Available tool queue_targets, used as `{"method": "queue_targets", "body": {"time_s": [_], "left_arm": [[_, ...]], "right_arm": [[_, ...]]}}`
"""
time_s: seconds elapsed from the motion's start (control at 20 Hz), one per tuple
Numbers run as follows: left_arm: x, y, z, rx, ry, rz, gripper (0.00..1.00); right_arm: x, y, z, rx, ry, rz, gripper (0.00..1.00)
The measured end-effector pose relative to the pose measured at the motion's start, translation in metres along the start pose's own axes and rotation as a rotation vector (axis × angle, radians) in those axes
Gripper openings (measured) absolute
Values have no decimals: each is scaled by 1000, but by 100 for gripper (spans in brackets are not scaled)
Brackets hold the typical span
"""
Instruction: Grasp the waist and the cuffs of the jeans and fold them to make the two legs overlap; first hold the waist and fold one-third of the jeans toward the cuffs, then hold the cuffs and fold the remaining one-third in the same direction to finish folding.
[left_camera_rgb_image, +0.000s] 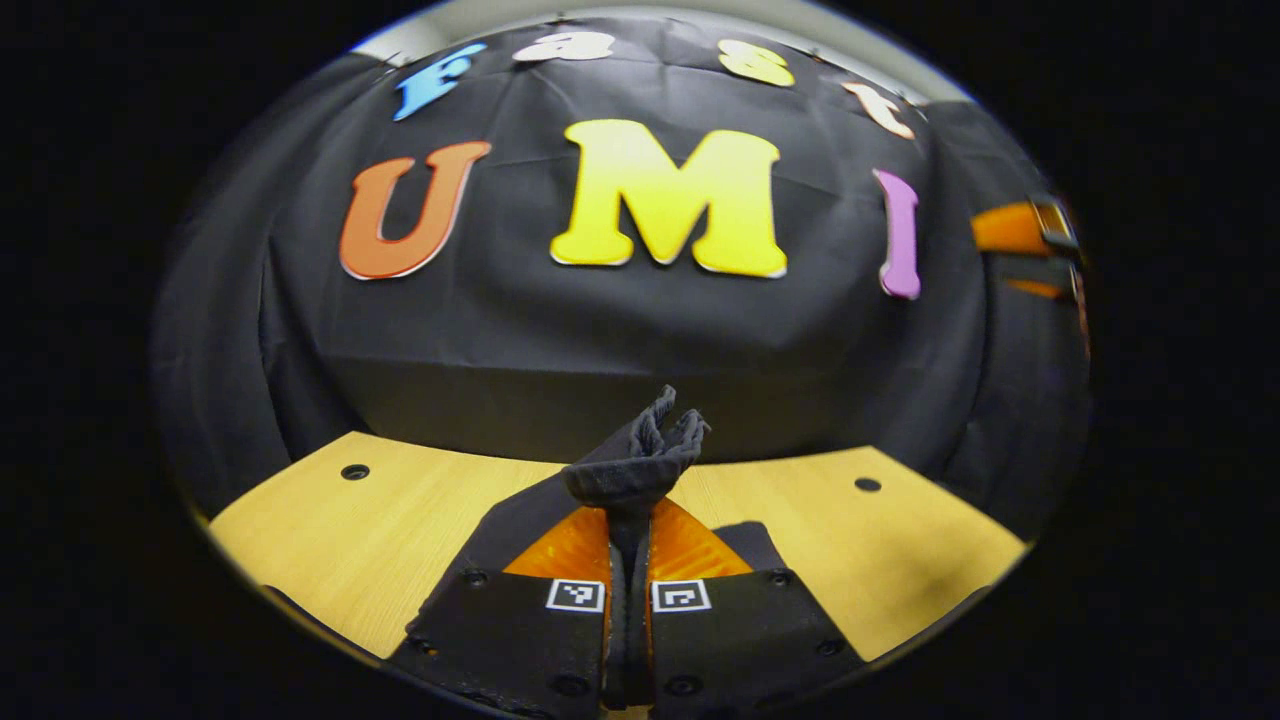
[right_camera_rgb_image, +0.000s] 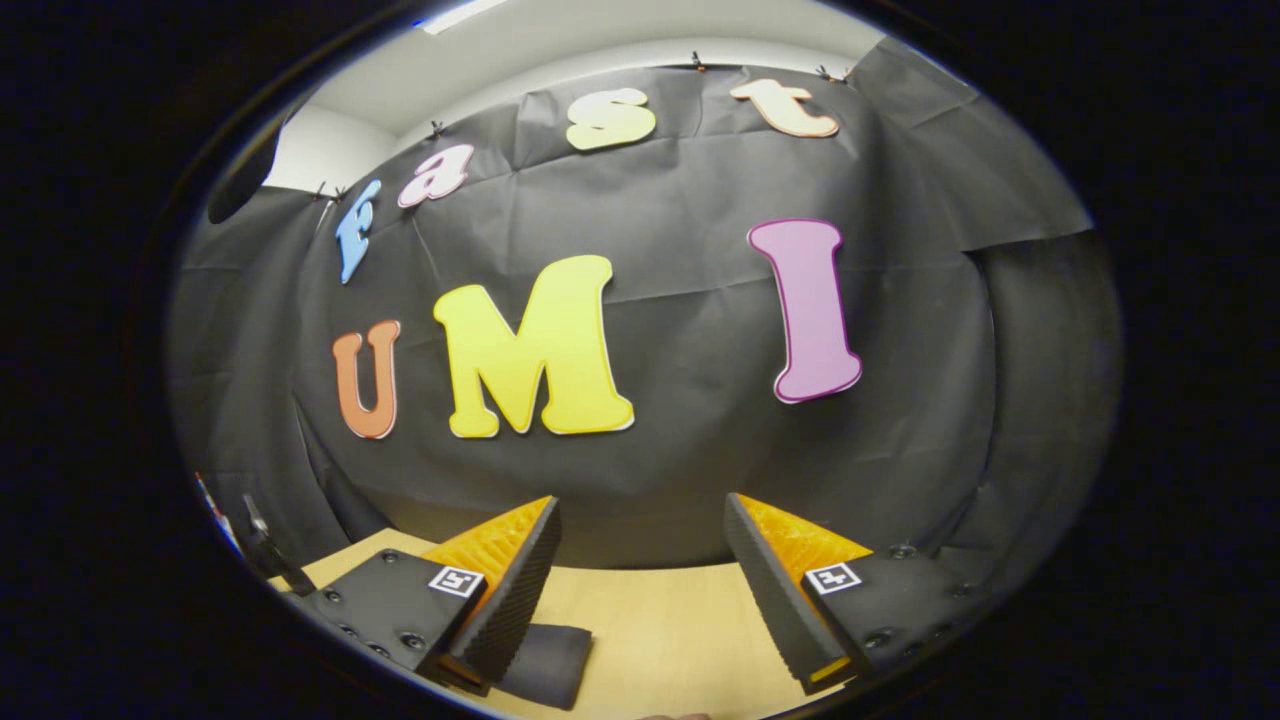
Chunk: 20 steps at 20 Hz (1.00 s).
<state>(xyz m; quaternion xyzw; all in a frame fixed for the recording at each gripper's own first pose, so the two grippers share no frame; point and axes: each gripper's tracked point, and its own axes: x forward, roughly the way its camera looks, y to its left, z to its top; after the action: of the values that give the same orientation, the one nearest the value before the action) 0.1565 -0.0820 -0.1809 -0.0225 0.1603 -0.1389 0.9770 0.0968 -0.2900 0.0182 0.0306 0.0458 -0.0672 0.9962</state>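
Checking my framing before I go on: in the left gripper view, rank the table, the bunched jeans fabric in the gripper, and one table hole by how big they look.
1. Table, largest.
2. Jeans fabric, bunched in the left gripper; close to the camera, so it looks bigger than it is.
3. Table hole, smallest.

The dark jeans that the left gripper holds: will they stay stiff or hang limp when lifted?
Probably limp: the jeans bunch and crumple above the left gripper, whose jaws are closed on them. Likely heavy for cloth, since the fold looks thick. Slipping seems unlikely.

jeans (left_camera_rgb_image: 640, 455) mostly hidden behind left tongs (left_camera_rgb_image: 629, 540), other gripper (left_camera_rgb_image: 1030, 250) cut off
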Motion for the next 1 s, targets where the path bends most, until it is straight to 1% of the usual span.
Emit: {"method": "queue_targets", "body": {"time_s": [0.1, 0.15, 0.3, 0.35, 0.4, 0.45, 0.5, 0.55, 0.6, 0.65, 0.7, 0.75, 0.8, 1.0], "left_arm": [[7, 2, -28, 62, 33, -18, 4], [8, -2, -37, 79, 54, -26, 4], [8, -24, -65, 139, 114, -53, 4], [5, -28, -71, 156, 127, -59, 4], [4, -29, -75, 168, 134, -61, 4], [4, -30, -78, 182, 137, -63, 4], [6, -30, -78, 195, 134, -67, 4], [5, -36, -79, 204, 138, -82, 6], [4, -40, -81, 209, 148, -93, 10], [2, -42, -85, 224, 162, -96, 39], [-10, -46, -77, 243, 148, -97, 68], [-7, -51, -73, 246, 133, -106, 98], [-11, -57, -65, 231, 116, -119, 98], [-32, -61, -18, 175, 49, -122, 99]], "right_arm": [[-1, 0, 0, -4, -3, -1, 100], [-2, -1, 0, -3, -4, -2, 97], [-3, -5, 2, 16, -7, -8, 100], [-2, -7, 1, 23, -5, -10, 100], [-3, -8, -1, 29, -1, -10, 97], [-3, -9, -2, 35, 2, -10, 100], [-2, -10, -2, 43, 4, -11, 97], [-3, -11, -3, 53, 5, -11, 97], [-3, -11, -2, 59, 5, -12, 97], [-3, -12, -5, 61, 8, -14, 97], [-5, -12, -5, 59, 11, -16, 100], [-5, -13, -6, 55, 12, -19, 100], [-8, -13, -4, 51, 10, -23, 97], [-20, -15, 4, 58, -9, -40, 97]]}}
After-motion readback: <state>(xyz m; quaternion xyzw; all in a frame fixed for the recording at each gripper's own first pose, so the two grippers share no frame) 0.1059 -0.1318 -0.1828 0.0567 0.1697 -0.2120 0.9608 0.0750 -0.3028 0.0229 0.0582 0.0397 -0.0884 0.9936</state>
